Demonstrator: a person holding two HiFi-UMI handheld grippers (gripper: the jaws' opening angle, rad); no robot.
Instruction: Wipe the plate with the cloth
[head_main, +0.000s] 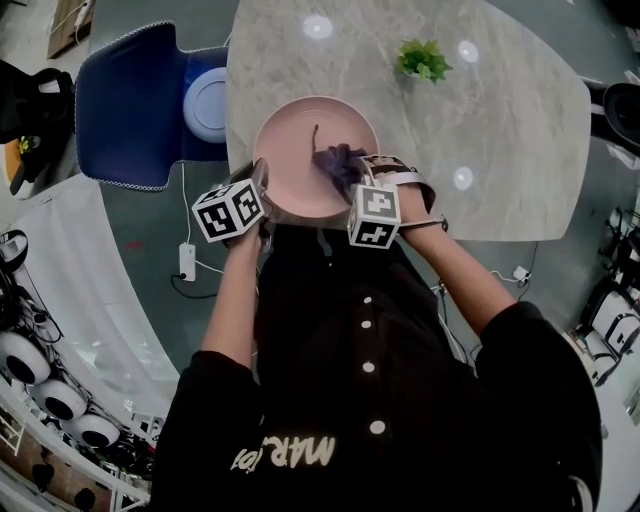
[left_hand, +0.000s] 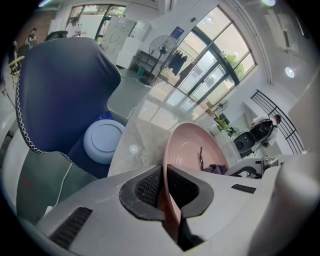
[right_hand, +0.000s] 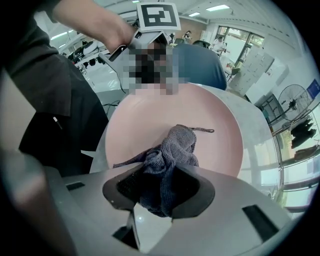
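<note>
1. The left gripper (left_hand: 165, 192) is pinching the near rim of the pink plate (head_main: 295, 150), with its jaws pressed together on the rim. It is steadying the plate at the near edge of the table (head_main: 500, 110).
2. The right gripper (right_hand: 165, 190) is clamping a bunched grey cloth (right_hand: 176, 145) and is pressing its free end against the plate's inner face.
3. Wiping is judged to be under way. The face is showing no visible soil, so how much is remaining cannot be told.

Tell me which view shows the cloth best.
The right gripper view: the cloth sits centre, bunched between the right gripper's jaws on the plate. Head view: small, partly hidden. Left gripper view: only a sliver.
</note>
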